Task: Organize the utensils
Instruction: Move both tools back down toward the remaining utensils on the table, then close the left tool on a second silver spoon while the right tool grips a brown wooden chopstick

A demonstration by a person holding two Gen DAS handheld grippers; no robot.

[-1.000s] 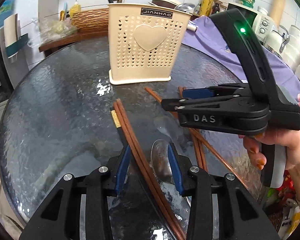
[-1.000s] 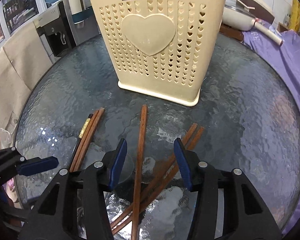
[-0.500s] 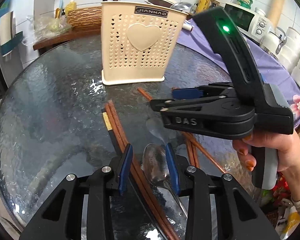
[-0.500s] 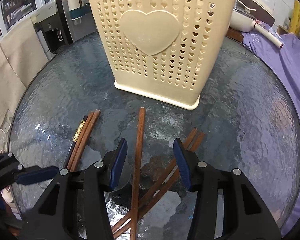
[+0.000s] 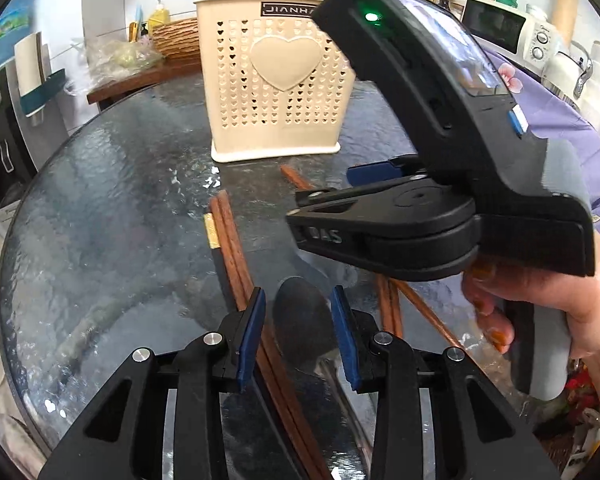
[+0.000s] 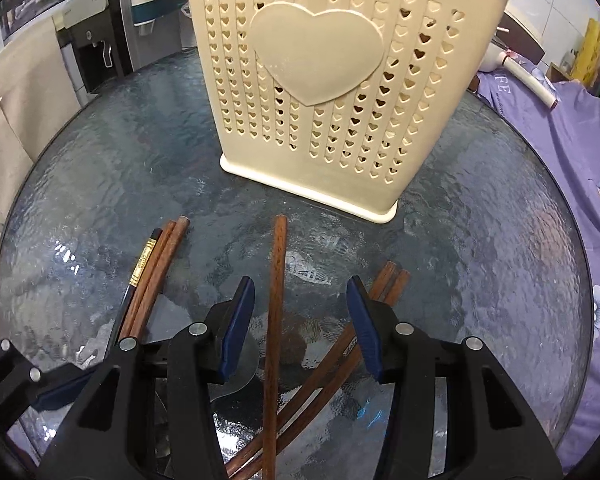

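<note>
Utensils scattered on the round glass counter point(image 6: 500, 280), on the near side of a cream perforated utensil holder point(image 6: 340, 80) standing upright at the far middle, heart panel facing the cameras. Single brown chopstick point(image 6: 275, 300) lying near-to-far in the right wrist view, far tip just short of the holder's base. Left of it, a bundle of two brown chopsticks point(image 6: 162, 272) touching a black chopstick with a gold band point(image 6: 140, 268). Right of it, another brown pair point(image 6: 380, 300) angled toward the far right and crossing under the single one at the near end. Metal spoon point(image 5: 300, 316) flat on the counter, bowl pointing far.

Left gripper point(image 5: 298, 336) low over the counter, blue-padded fingers point(image 5: 252, 332) spread, spoon bowl lying between them, brown bundle just inside the left finger; contact with either not discernible. Right gripper point(image 6: 298, 324) likewise low, fingers point(image 6: 236, 324) spread wide, straddling the single chopstick without touching it, right finger over the angled pair. In the left wrist view, right gripper's black body filling the right half, held by a hand point(image 5: 540, 304), green light lit on top.
</note>
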